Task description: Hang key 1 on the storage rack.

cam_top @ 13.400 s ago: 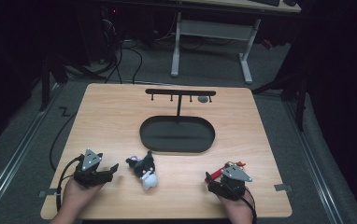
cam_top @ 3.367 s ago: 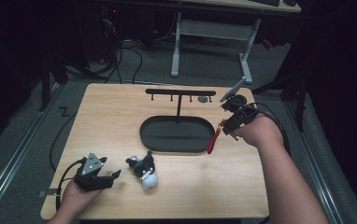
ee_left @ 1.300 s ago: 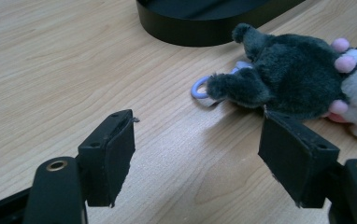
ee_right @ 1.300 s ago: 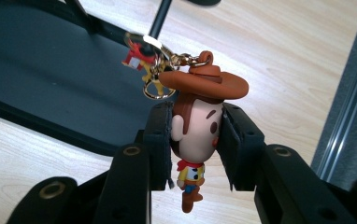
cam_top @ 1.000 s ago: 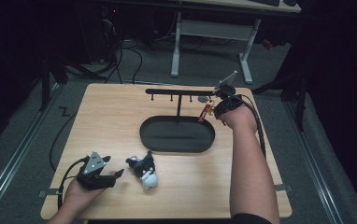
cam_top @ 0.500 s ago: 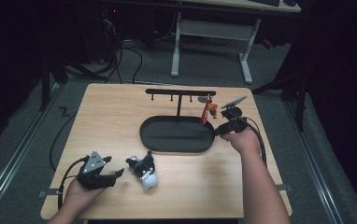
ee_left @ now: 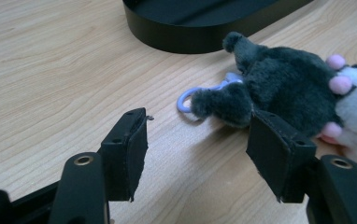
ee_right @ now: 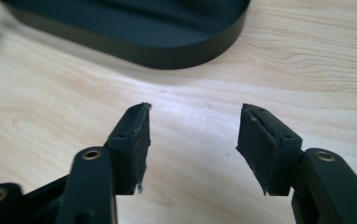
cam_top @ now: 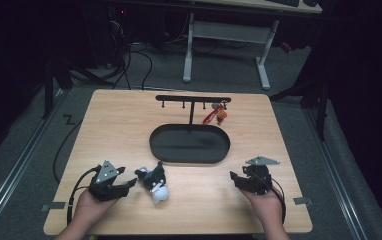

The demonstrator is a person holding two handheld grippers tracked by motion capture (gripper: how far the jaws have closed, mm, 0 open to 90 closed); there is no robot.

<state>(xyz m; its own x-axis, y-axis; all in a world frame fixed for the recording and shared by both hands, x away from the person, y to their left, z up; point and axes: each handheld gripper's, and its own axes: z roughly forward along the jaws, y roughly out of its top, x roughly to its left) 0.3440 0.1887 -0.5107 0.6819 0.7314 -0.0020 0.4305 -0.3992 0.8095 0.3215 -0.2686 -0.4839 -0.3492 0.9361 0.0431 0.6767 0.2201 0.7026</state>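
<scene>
At the near left of the table (cam_top: 109,115), the left gripper (ee_left: 193,144) rests low on the wood with its jaws apart and nothing pressed between them; they have just been closing a little. Only bare wood lies in the gap. The plush toy (ee_left: 284,91) lies just to the right of it: the right jaw's pad sits against or just in front of the toy's dark grey fur, though I cannot tell whether it touches. A pale blue clip (ee_left: 188,95) sticks out of the toy's left end, on the wood just beyond the gap between the jaws. From the high view the toy (cam_top: 154,181) lies right beside the left gripper (cam_top: 124,184), dark end far, white end near.

At the near right, the right gripper (ee_right: 193,140) is released and holds nothing, bare wood between its pads; its jaws have just been opening. In the high view it (cam_top: 241,180) sits well apart from the toy, pointing left.

Beyond both grippers, in the middle of the table, lies a black oval tray (cam_top: 189,155). A T-shaped rack (cam_top: 193,99) stands behind it, and a red keychain (cam_top: 215,115) hangs from the right end of its bar.
</scene>
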